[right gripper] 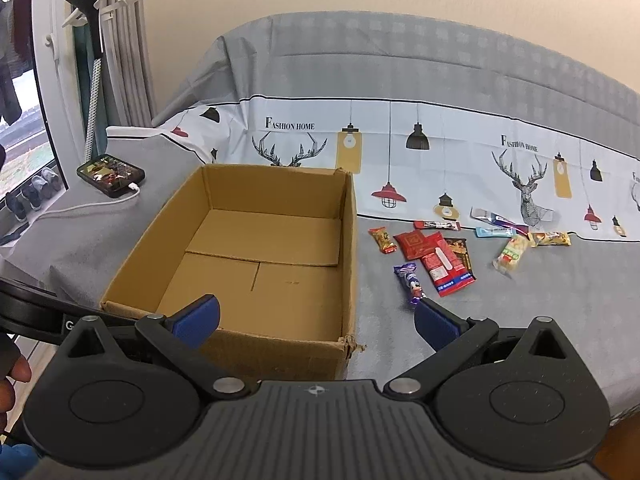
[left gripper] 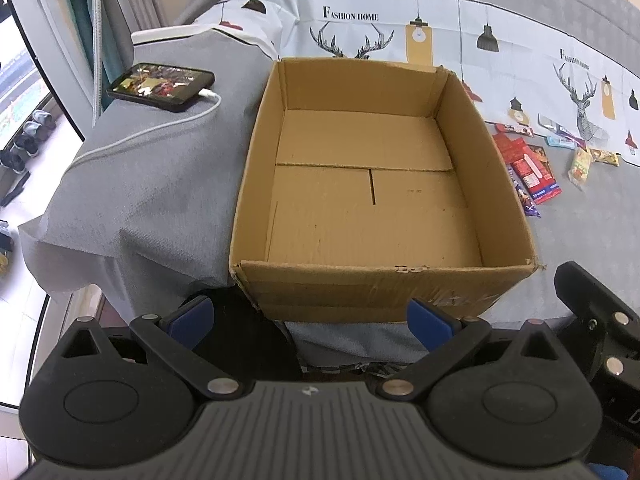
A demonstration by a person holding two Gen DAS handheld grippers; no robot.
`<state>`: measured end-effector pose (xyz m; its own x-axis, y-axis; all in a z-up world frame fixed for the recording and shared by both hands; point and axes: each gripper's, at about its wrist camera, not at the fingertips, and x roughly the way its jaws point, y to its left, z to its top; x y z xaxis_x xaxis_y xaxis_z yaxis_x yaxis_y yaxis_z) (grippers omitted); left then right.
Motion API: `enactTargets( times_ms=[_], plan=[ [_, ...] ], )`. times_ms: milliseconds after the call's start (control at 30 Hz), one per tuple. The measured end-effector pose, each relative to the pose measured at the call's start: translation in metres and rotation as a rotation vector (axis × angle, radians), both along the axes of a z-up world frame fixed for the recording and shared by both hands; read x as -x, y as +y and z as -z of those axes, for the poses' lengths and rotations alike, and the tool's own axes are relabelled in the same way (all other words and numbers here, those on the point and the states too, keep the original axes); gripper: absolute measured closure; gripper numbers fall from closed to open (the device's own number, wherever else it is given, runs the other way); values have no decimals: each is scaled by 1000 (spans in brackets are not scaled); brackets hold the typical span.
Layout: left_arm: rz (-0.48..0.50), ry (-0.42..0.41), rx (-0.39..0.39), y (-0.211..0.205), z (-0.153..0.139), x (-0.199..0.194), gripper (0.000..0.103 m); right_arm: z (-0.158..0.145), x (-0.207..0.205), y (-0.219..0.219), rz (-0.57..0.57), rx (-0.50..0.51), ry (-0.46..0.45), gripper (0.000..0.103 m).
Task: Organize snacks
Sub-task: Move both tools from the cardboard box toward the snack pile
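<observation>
An open, empty cardboard box (left gripper: pixel 496 184) (right gripper: pixel 352 248) sits on a grey-covered surface. Several snack packets lie to its right: red packets (right gripper: pixel 434 258) (left gripper: pixel 530 168), a purple bar (right gripper: pixel 410 282), a small orange packet (right gripper: pixel 384 240), a green-and-white packet (right gripper: pixel 512 254) (left gripper: pixel 579 168), and others further back. My left gripper (left gripper: pixel 312 322) is open and empty, just in front of the box's near wall. My right gripper (right gripper: pixel 316 322) is open and empty, over the box's near right corner, short of the snacks.
A phone (left gripper: pixel 160 86) (right gripper: pixel 111 175) with a lit screen and a white charging cable (left gripper: pixel 140 132) lies left of the box. A printed cloth (right gripper: pixel 440 152) covers the back. The surface's left edge drops to the floor, where shoes (right gripper: pixel 32 194) stand by a window.
</observation>
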<state>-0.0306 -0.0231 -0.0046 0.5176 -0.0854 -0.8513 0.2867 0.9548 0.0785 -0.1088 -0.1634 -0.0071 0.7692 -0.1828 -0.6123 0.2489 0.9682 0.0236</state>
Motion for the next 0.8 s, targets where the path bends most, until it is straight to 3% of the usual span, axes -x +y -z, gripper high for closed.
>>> enactTargets(
  times_ms=[500,800],
  plan=[
    [7,12,-43,-13,4,-1,0,7,-2,-19,8,-77,3,0],
    [52,16,-80,-33,3,-1,0,9,2,-49,88,-167,-28,0]
  ],
)
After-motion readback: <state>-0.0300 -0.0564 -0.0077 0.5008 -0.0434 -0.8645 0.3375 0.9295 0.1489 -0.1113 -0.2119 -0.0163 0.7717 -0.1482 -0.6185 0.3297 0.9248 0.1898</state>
